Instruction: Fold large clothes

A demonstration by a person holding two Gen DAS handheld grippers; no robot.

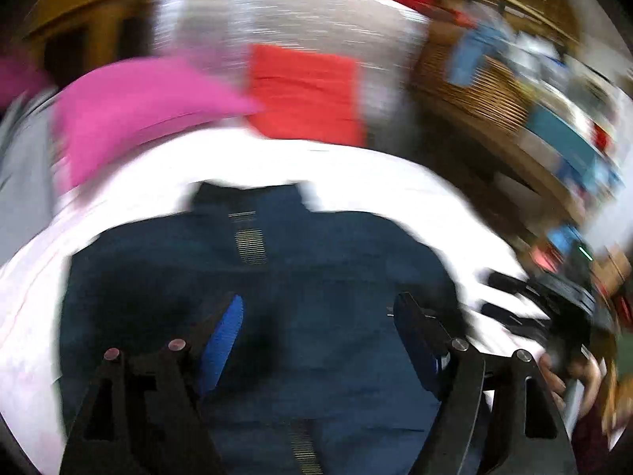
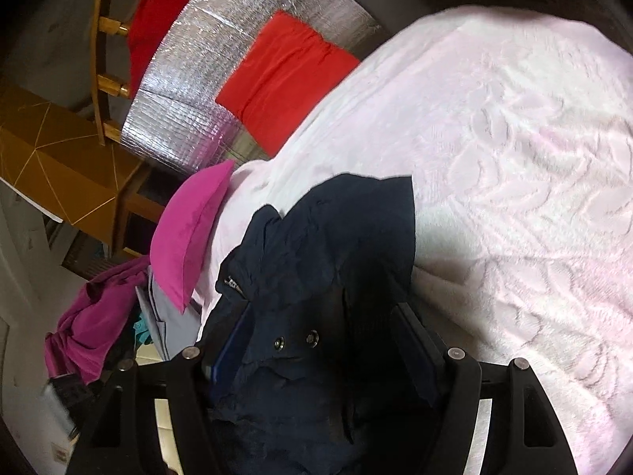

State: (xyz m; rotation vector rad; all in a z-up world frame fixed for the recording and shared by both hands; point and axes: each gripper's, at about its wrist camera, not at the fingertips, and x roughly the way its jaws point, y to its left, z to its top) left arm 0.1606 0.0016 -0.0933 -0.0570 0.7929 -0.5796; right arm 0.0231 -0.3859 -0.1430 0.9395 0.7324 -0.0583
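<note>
A dark navy jacket [image 1: 277,297] with a zip lies on a white fluffy blanket [image 1: 356,166]. The left wrist view is blurred by motion. My left gripper [image 1: 320,308] is open above the jacket, with its blue-padded fingers [image 1: 225,336] spread wide and nothing between them. In the right wrist view the same jacket [image 2: 336,245] lies crumpled at the edge of the blanket [image 2: 514,158]. My right gripper [image 2: 316,340] has jacket cloth with snap buttons bunched between its fingers, which stand fairly wide; the fingertips are buried in the fabric.
A pink pillow [image 2: 190,233] and a folded red garment [image 2: 285,79] lie at the blanket's far side on a silver foil mat [image 2: 190,91]. A magenta garment [image 2: 95,316] hangs at the left. A wooden chair [image 2: 107,39] and cluttered shelves [image 1: 534,99] stand around.
</note>
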